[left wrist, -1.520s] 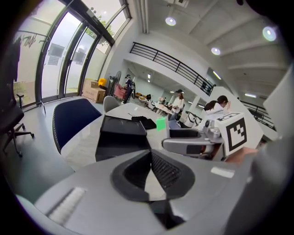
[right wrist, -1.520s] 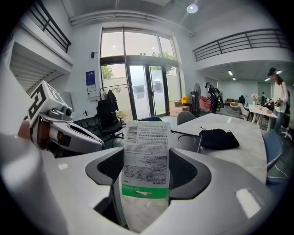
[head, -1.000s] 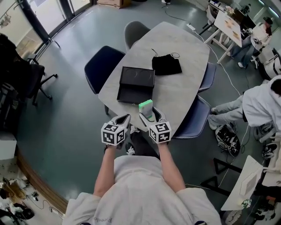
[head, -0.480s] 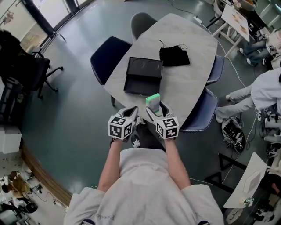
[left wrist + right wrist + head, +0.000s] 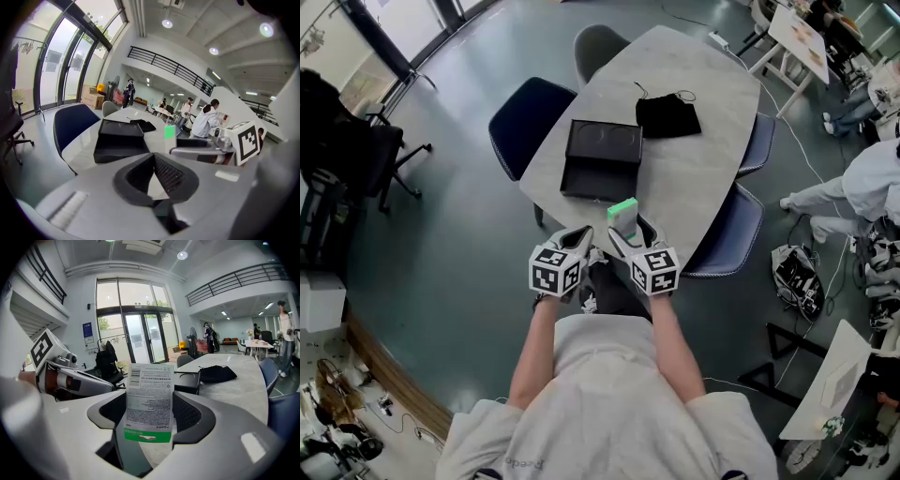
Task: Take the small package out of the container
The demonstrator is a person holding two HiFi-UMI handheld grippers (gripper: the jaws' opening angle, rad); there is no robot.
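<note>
The small package (image 5: 149,401) is clamped upright between the fingers of the right gripper (image 5: 150,427), nearer than the container (image 5: 602,159) on the desk (image 5: 703,178), while the fingers of the left gripper (image 5: 153,176) are closed on nothing; slippage could be caused by the low grip.

Bright daylight floods through tall windows (image 5: 56,61) (ceiling spots (image 5: 167,23) flare white), while fisheye edges bend and darken.

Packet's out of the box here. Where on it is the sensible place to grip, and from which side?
By its lower end, coming from beneath, as the right hand-held gripper does. The packet is thin, flat and upright, and the green band on its printed face sits low between the pads. A low grip probably steadies it and leaves the upper part free.
</note>
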